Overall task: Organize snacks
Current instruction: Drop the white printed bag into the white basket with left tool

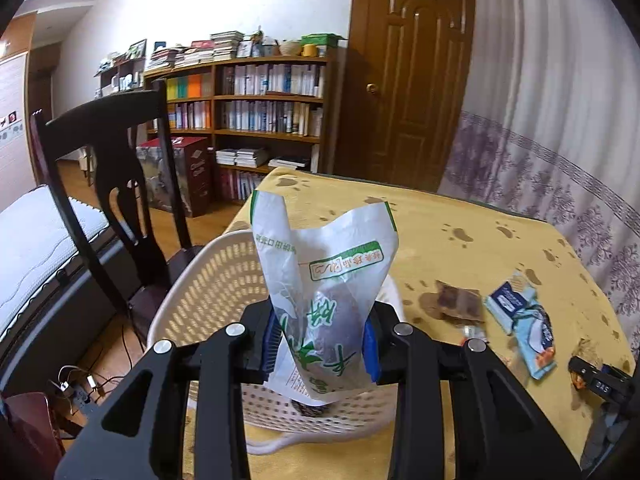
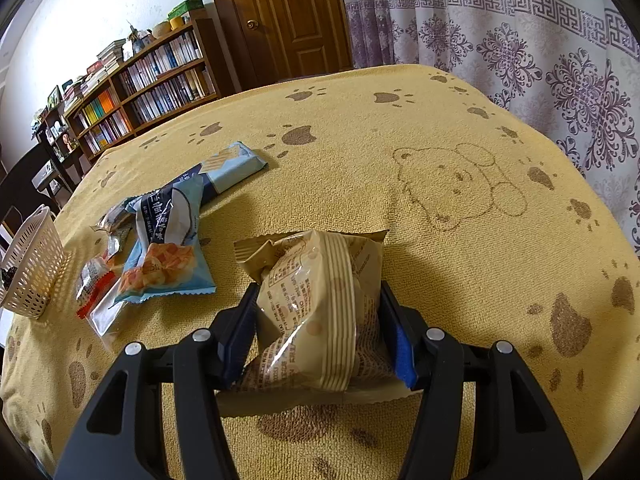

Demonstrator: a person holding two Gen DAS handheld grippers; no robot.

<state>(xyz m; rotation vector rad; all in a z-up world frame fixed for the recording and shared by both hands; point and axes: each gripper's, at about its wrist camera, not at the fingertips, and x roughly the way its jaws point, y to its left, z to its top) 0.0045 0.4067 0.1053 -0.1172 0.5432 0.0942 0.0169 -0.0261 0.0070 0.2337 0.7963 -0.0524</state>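
Observation:
My left gripper [image 1: 320,340] is shut on a white snack bag with green print [image 1: 324,280], held upright over the cream perforated basket [image 1: 208,284] at the table's left edge. A dark item lies on the basket floor [image 1: 310,408]. My right gripper [image 2: 320,332] is shut on a tan snack packet [image 2: 316,312] just above the yellow cloth. Left of it lie a blue snack bag [image 2: 164,248], a light blue bar packet [image 2: 232,168] and small clear wrappers [image 2: 96,284]. The basket [image 2: 32,264] shows at the far left of the right wrist view.
A yellow paw-print cloth [image 2: 400,128] covers the table. A dark wooden chair [image 1: 108,168] stands beside the basket. Bookshelf [image 1: 256,104], door [image 1: 412,72] and patterned curtain [image 2: 520,40] lie beyond. In the left wrist view a brown wrapper [image 1: 456,298] and blue packets [image 1: 520,316] lie to the right.

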